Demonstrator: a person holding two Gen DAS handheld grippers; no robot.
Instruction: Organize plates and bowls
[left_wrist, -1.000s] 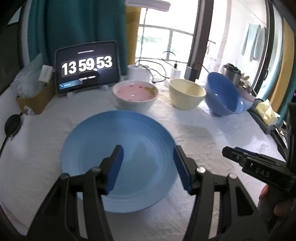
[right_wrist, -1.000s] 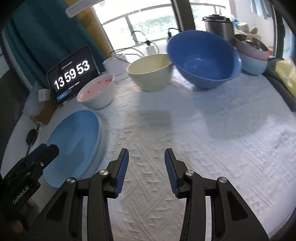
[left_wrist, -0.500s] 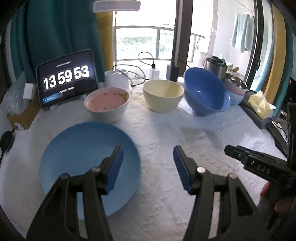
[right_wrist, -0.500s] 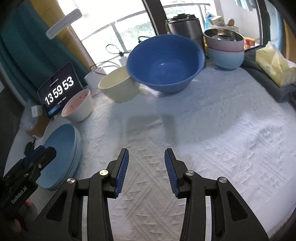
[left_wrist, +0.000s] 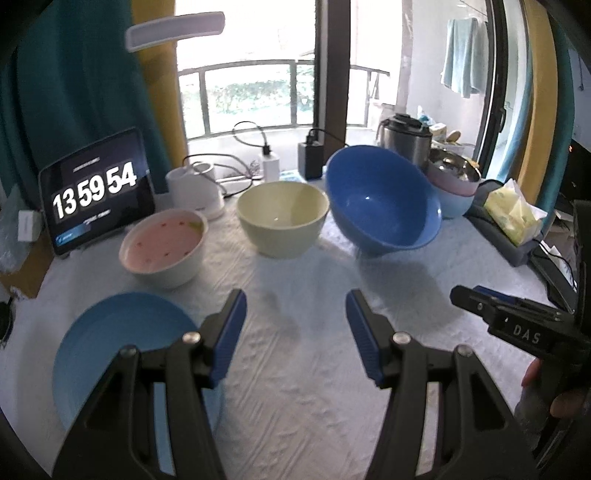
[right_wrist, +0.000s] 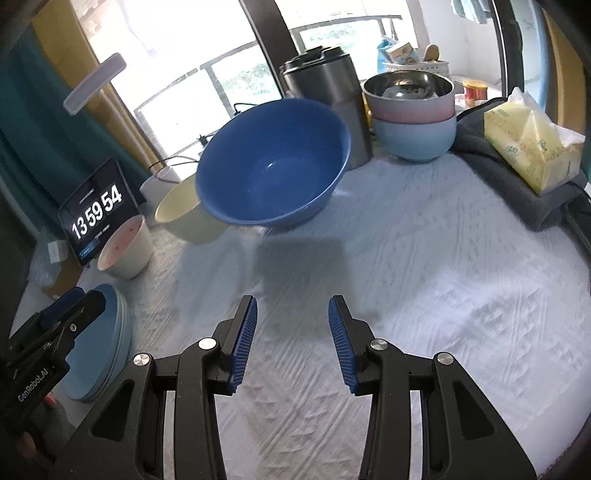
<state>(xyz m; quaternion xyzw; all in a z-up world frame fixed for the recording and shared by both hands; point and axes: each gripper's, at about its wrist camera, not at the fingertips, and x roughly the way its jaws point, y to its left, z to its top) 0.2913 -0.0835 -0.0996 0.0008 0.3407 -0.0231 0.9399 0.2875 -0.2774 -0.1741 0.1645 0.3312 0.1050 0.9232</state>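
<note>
White textured cloth covers the bench (right_wrist: 424, 266), which stands before a bright balcony window with teal and yellow curtains. At the back left a tablet (left_wrist: 96, 190) leans upright and reads "13 59 54" in large white digits. The body of the left hand-held gripper (left_wrist: 295, 332) carries the lettering "GenRobot.AI" in the right wrist view; the right hand-held gripper (right_wrist: 291, 341) shows "DAS" on its body in the left wrist view. Both hold their blue-padded fingers apart over bare cloth, gripping nothing. A row of bowls runs along the back: a white bowl with a pink, red-speckled inside (left_wrist: 164, 253), a cream bowl (left_wrist: 282, 223) and a large blue bowl (left_wrist: 384, 201) tilted toward the cameras; none of the three holds anything that can be seen. Further right a steel bowl sits nested in a pink bowl, itself in a pale blue bowl (right_wrist: 415, 136), beside a steel canister (right_wrist: 328, 99). A yellow tissue pack (right_wrist: 532, 144) lies on a grey cloth. Stacked blue plates (left_wrist: 122, 343) lie at the near left.
</note>
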